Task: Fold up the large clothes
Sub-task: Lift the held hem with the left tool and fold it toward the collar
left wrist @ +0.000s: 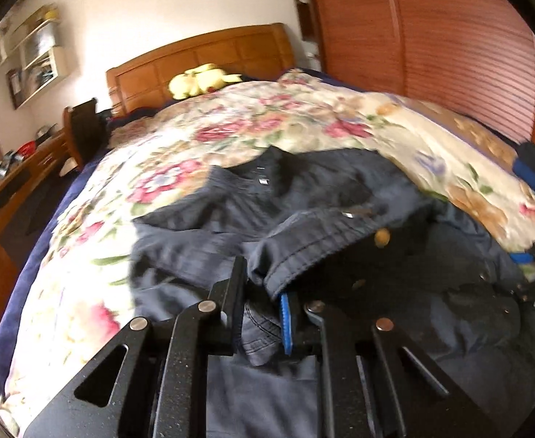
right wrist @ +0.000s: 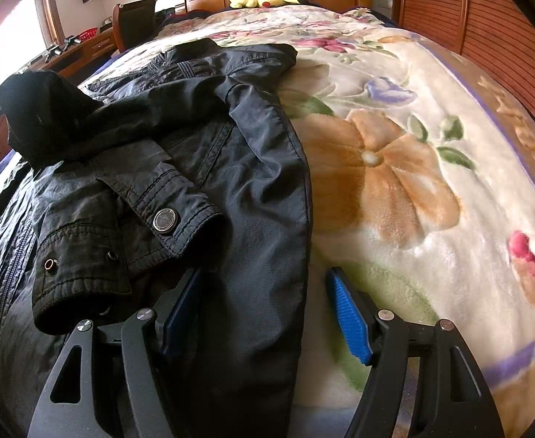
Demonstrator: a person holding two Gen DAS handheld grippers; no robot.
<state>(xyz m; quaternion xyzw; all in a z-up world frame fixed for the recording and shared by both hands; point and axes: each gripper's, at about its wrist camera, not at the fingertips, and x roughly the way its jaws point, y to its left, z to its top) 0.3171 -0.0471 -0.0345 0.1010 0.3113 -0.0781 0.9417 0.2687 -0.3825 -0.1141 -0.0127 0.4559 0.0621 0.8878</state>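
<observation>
Floral bed (right wrist: 395, 189), jacket (right wrist: 201, 138) between right tongs (right wrist: 263, 310)

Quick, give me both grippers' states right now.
Left gripper: shut on a fold of the dark jacket.
Right gripper: open, straddling the jacket's edge, gripping nothing.

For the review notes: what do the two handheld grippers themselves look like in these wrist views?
Both match: the left gripper and right gripper have matte black speckled linkage arms with slotted cutouts and round silver pivot pins. The fingers carry bright blue ribbed pads. No cables show. The hands holding them are mostly out of frame.
</observation>
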